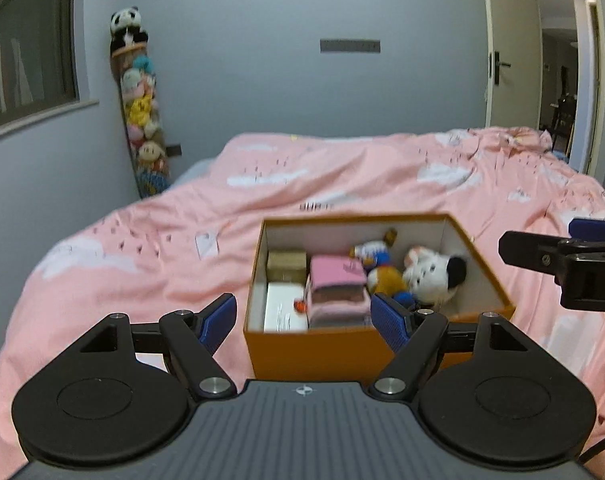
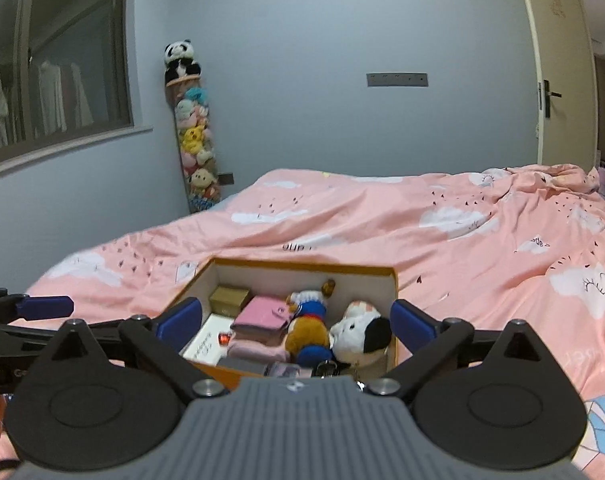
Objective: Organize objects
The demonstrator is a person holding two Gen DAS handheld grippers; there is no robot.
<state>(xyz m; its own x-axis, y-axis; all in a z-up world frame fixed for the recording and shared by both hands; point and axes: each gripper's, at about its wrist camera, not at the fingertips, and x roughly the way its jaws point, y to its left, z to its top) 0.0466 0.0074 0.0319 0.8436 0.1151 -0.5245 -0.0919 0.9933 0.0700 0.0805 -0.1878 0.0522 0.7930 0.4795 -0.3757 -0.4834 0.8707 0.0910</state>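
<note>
Both grippers' fingers (image 1: 218, 322) wide apart, empty, orange box (image 1: 318, 350) just beyond.

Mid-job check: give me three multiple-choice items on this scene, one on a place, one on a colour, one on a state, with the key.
1. The orange box sits on:
A. the floor
B. the pink bedspread
C. a desk

2. The folded cloth stack inside is:
A. pink
B. green
C. black

3. The right gripper is:
A. shut on a toy
B. shut on nothing
C. open, holding nothing

Key: 1 B, bedding surrounds the box; 2 A, pink folds show in both views; 3 C, its blue pads stand wide apart, nothing between them.
</note>
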